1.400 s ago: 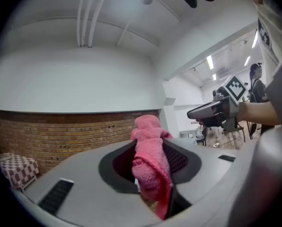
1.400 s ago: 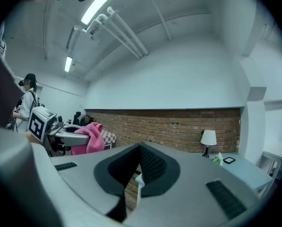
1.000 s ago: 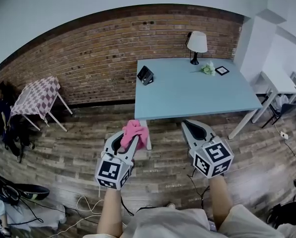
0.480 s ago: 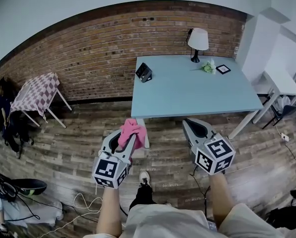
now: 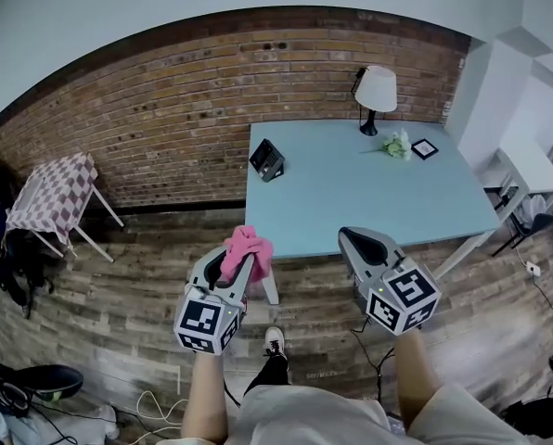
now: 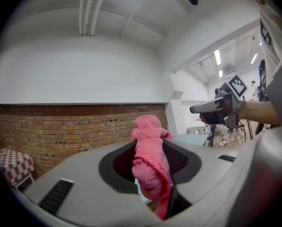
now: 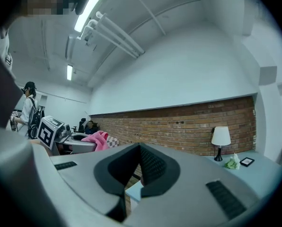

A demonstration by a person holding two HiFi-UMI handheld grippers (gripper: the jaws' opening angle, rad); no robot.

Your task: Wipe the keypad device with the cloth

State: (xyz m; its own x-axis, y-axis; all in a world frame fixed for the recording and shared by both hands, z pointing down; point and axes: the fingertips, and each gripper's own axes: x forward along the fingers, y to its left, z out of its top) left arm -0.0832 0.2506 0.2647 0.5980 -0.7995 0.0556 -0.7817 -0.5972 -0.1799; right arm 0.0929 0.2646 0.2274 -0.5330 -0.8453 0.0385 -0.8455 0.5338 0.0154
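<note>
Cloth sits clamped in level left gripper; right gripper level, closed.

Bright, even light (ceiling strips); fisheye edges bend; corners dark.

Office-like workroom: brick wall, plank floor, blue table with lamp, white desk at right, checked side table, floor cables, ceiling strip light.
</note>
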